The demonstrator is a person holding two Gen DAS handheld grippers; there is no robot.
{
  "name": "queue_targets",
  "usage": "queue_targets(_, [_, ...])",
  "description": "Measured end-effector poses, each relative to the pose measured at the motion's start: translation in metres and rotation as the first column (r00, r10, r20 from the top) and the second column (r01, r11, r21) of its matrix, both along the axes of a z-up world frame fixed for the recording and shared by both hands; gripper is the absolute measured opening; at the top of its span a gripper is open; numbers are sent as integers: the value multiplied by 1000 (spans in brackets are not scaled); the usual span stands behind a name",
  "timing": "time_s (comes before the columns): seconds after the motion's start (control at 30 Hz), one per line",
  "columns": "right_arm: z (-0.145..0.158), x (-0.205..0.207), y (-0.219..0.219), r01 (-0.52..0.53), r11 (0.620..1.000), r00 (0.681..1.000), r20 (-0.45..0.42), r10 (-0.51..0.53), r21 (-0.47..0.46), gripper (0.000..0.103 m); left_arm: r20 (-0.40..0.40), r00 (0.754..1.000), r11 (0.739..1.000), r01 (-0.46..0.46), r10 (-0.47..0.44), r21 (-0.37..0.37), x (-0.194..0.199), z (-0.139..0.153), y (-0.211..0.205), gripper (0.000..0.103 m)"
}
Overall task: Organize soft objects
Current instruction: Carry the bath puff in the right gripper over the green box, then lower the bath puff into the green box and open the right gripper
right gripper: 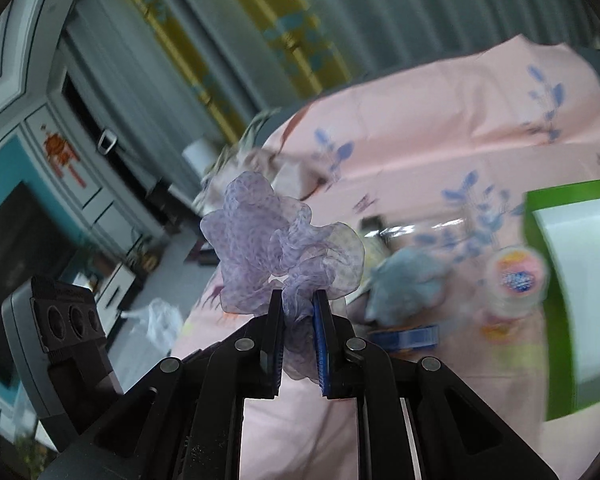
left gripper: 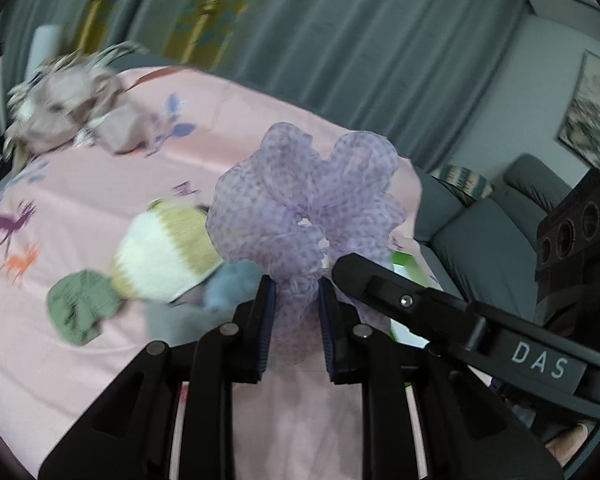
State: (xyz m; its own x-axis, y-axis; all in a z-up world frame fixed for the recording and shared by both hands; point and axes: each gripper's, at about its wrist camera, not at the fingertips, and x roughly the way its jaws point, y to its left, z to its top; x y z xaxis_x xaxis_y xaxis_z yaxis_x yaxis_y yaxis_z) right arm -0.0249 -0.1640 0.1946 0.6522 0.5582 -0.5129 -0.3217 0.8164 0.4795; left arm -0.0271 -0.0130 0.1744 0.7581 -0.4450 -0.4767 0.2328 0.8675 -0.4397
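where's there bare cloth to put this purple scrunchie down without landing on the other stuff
Both grippers pinch the purple scrunchie. Bare pink cloth lies on the near side of the green knit piece, and between the deer prints and the beige bundle. It is crowded around the striped knit hat and blue plush, and by the green box.
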Motion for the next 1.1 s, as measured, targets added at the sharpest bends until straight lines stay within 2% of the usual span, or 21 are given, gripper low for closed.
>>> queue_targets(0.23, [9,-4,-66,184,983,983,11,-184,3,15,17,993,992,117,-117,43,13,13,-70,18])
queue_targets(0.43, [-1,-3,-112,308,951,951,-30,-307,27,15,-21,977,976,212,-211,53,29,8,-121,18])
queue_targets(0.57, [-7,-1,-138,389,921,920,-52,-389,-7,15,-43,967,962,256,-253,98,35,2,-154,18])
queue_targets(0.7, [-20,1,-161,457,889,884,-95,-459,-36,15,-89,953,948,298,-289,112,42,-10,-179,18])
queue_targets(1.1, [-65,16,-210,567,819,786,-242,-569,-87,15,-203,919,908,375,-338,188,56,-46,-235,18])
